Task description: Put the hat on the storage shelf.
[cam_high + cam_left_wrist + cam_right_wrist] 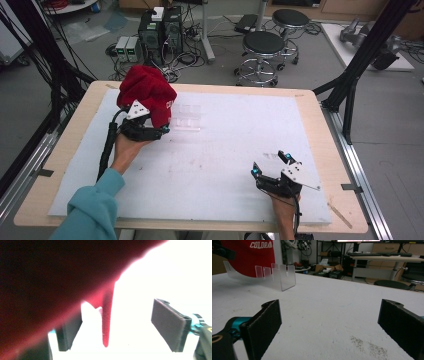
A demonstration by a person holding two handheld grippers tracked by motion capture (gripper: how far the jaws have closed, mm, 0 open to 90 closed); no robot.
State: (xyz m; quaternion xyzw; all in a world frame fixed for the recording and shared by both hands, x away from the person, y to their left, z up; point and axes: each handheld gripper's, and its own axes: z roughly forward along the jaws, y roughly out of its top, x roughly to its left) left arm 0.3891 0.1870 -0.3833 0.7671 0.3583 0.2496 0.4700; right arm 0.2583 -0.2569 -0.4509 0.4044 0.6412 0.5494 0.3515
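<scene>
A red cap [147, 92] with white lettering hangs over the front of my left gripper [161, 129] at the table's far left. In the left gripper view the cap's red cloth [50, 277] covers the top and left, and a thin red strip [108, 320] hangs between the jaws, which stand wide apart; that gripper [117, 320] is open. A clear acrylic stand [186, 121] sits just right of the cap. My right gripper [270, 164] rests open near the front right, empty. Its view shows the open gripper [331, 307], the stand [283, 277] and the cap [249, 257] far off.
A white sheet [225, 155] covers the wooden table [330, 150]. Black frame posts [360, 60] rise at the right and left edges. Stools [262, 47] and computer boxes [160, 30] stand on the floor beyond the far edge.
</scene>
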